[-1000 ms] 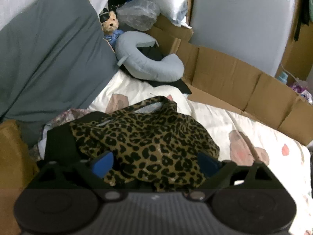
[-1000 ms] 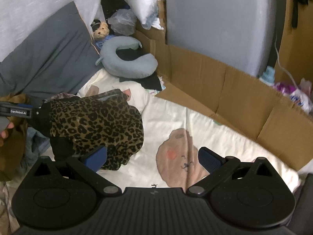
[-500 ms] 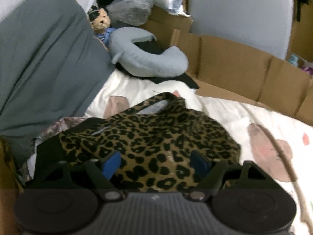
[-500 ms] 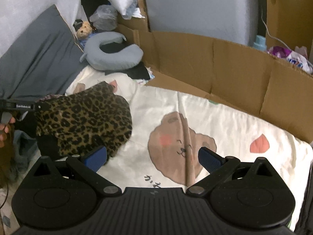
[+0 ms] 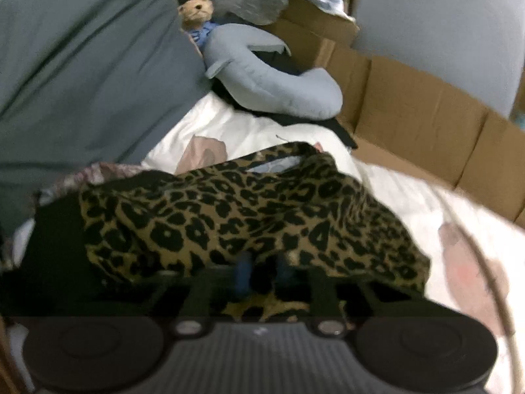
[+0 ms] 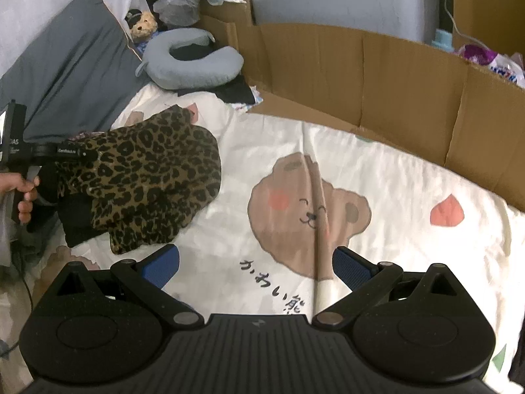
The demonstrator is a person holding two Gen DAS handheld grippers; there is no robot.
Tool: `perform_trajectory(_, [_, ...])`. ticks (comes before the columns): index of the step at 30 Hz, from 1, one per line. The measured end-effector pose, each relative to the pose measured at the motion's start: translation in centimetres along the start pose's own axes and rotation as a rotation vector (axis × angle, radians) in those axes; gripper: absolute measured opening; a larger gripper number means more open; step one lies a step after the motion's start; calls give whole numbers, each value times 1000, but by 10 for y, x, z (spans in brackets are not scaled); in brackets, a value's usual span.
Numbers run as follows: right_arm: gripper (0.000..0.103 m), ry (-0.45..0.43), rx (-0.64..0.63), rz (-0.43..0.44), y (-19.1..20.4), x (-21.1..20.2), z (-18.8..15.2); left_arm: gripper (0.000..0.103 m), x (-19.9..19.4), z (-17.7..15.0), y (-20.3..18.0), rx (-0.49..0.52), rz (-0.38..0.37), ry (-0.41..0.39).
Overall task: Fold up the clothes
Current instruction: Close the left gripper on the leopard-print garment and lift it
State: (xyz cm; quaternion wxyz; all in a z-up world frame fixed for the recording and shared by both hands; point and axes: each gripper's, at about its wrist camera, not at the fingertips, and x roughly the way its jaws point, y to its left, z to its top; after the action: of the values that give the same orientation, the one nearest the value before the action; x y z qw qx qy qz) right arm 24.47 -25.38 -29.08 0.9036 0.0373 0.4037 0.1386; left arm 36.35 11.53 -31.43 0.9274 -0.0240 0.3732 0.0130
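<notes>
**A:** So where are we at? The leopard-print garment [image 6: 147,177] is bunched in a heap at left-centre of the right wrist view, sitting on the bear-print sheet [image 6: 410,180]. Nothing's folded yet as far as I can judge.

**B:** Yep. The left gripper [image 5: 261,274] is at the bottom centre of its own view with the jaws closing, nearly together, and leopard fabric bunched between the blue pads. Looks like a pinch on the near edge of the heap (blurry though, so I can't say how many layers it caught).

**A:** And the right gripper [image 6: 256,266]?

**B:** Spread wide, nothing in it, hovering over bare sheet at lower centre. Its left pad is just beside the heap's near corner, not touching.

**A:** What worries you?

**B:** Mostly that blind pinch. If it grabbed several layers, or the black garment [image 6: 77,216] poking out underneath at lower left, lifting will drag up a clump instead of one edge. A thin bite could also slip out once the weight hangs.

**A:** Clutter too: the neck pillow [image 6: 193,62] and teddy bear [image 6: 142,26] at upper left, the cardboard wall [image 6: 410,75] along the back.

**B:** They're well apart from the heap, so less of a risk. I'd worry more about the right gripper pinching sheet along with cloth.
</notes>
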Motion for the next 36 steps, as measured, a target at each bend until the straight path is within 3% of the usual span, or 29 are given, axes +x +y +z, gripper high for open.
perform_trajectory(5, [102,5,1,13,-1,0,-2,0,-18,-2,-5,21,-60,-41])
perform_trajectory(12, [102,15,27,23,-4,0,-3,0,-42,-4,-15,-32,-163,-44])
perform_trajectory(15, [102,13,30,30,-5,-1,-3,2,-43,-2,-27,60,-72,-67])
perform_trajectory(17, [102,13,29,32,-5,-1,-3,12,-42,-1,-32,108,-21,-79])
perform_trajectory(18, [102,13,28,33,-5,-1,-4,29,-39,0,-32,115,-13,-83])
perform_trajectory(19, [102,14,28,34,-5,-1,-4,39,-37,1,-32,122,-5,-87])
perform_trajectory(20, [102,16,30,34,-6,-1,-4,57,-34,2,-32,128,3,-91])
perform_trajectory(21, [102,17,32,33,-6,-1,-4,67,-32,3,-32,135,12,-95])
perform_trajectory(27, [102,26,36,32,-9,2,-5,70,-1,5,-29,200,25,-52])
perform_trajectory(31, [102,32,39,32,-11,6,-5,68,21,3,-25,228,47,-17])
perform_trajectory(32, [102,35,42,33,-11,7,-5,55,24,2,-22,212,43,-9])
perform_trajectory(33, [102,39,44,35,-12,8,-5,36,27,1,-18,190,38,-2])
perform_trajectory(35, [102,44,44,37,-11,11,-5,12,32,-1,-10,147,27,12])
perform_trajectory(36, [102,43,45,37,-11,11,-5,10,30,-2,-7,126,16,7])
